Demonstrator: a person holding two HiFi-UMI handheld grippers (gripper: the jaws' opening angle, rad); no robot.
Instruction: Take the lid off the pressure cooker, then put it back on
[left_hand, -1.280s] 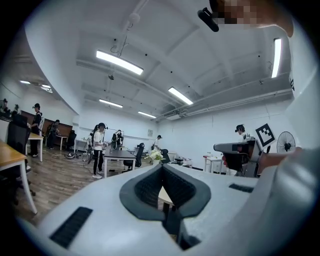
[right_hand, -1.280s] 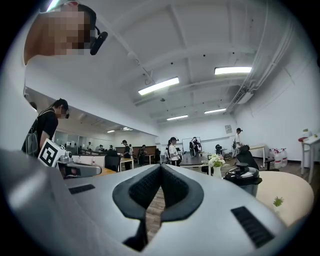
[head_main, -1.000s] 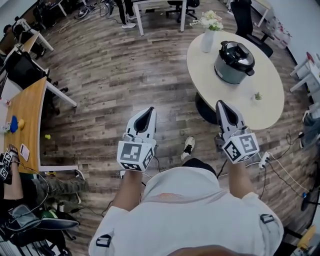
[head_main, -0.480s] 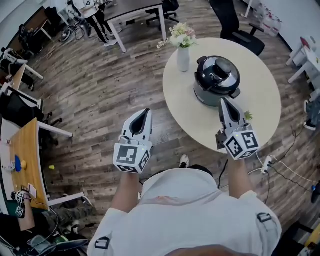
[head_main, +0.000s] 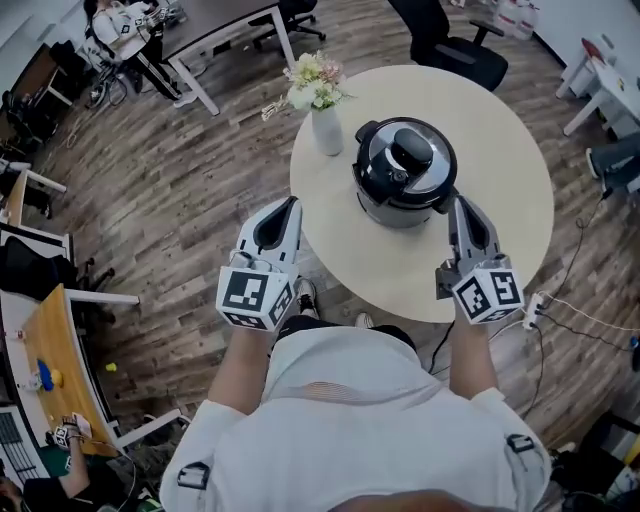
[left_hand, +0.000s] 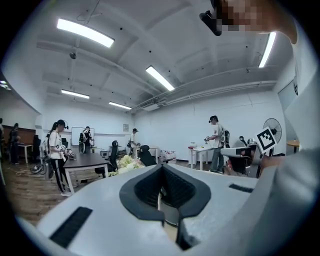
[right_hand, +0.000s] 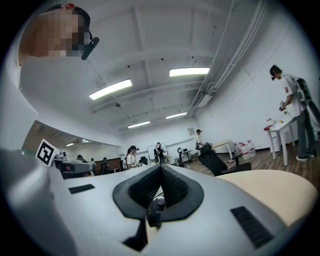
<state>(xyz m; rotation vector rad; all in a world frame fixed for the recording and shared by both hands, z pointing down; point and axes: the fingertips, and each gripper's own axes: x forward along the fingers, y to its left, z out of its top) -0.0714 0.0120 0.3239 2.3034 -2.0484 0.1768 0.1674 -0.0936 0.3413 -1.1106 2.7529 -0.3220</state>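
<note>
**Operator:** Which step am I in?

**Observer:** You are only at the approach, I judge. The pressure cooker (head_main: 400, 195) stands on the round table (head_main: 500, 120), just beside the vase (head_main: 327, 133) of flowers. Its lid (head_main: 405, 160) sits on it, untouched.

**Operator:** And my claws?

**Observer:** Both have their jaws pressed together, with nothing between them. Your left gripper (head_main: 290, 203) hangs over the floor at the table's edge. Your right gripper (head_main: 460, 203) is over the table, near the cooker's right side but not touching it.

**Operator:** What does the next move need?

**Observer:** You must open the jaws first, then bring one to the lid's handle. Probably the lid needs a turn to unlock before it lifts, so the other claw should steady the body.

**Operator:** What is hard to see?

**Observer:** From above I cannot make out how the lid locks. The grippers' own bodies fill much of both gripper views. The right one shows only a small dark piece behind the jaw tips, which I cannot name.
</note>
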